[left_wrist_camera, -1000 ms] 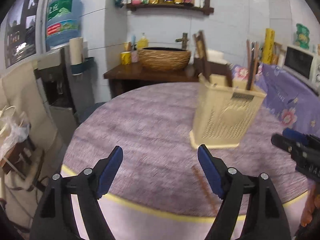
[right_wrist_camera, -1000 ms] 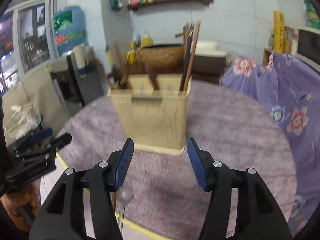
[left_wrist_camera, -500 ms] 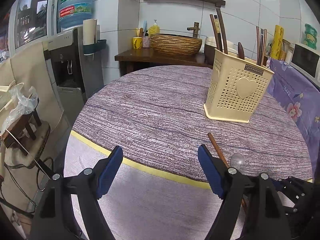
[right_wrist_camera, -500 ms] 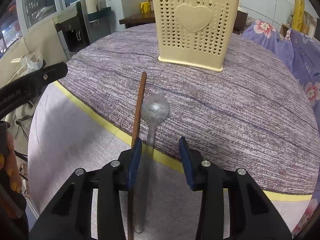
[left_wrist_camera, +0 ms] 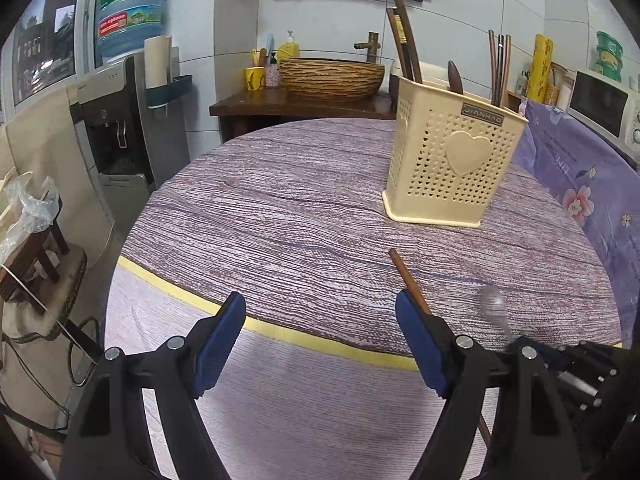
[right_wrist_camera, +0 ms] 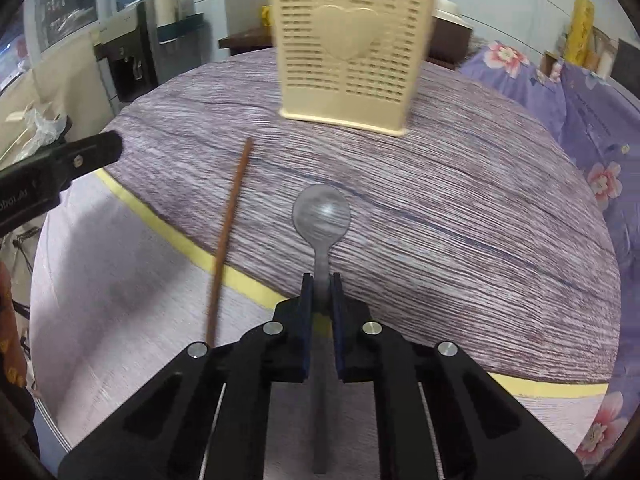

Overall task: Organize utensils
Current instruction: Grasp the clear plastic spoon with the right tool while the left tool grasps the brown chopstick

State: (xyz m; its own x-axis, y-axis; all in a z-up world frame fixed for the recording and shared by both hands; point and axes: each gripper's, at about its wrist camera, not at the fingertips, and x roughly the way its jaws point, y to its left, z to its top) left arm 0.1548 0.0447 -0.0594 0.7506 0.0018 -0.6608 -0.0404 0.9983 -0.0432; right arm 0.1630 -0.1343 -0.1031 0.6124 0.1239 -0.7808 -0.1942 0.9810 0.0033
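Right wrist view shows your right hand-held gripper (right_wrist_camera: 321, 292) closing on the neck of the translucent grey plastic spoon (right_wrist_camera: 321, 216) lying mid-frame on the purple-clothed table (right_wrist_camera: 460, 200): judge it light, stiff, slippery, so clamp squarely.

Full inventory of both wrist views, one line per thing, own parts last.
Utensil holder: 1, cream, perforated, far side of table; dark utensils stand in it.
Spoon: 1, grey, on table, handle between right tongs.
Chopstick: 1, brown, lying left of spoon.
Table: 1, round, purple-grey striped cloth with yellow band.
Basket: 1, woven brown, on the dark side table.
Water dispenser: 1, grey, blue bottle on top.
Microwave: 1, white, far right.
Floral cloth: 1, purple, right.
Left tongs: blue pads, open, empty.
Right tongs: closing on spoon handle.
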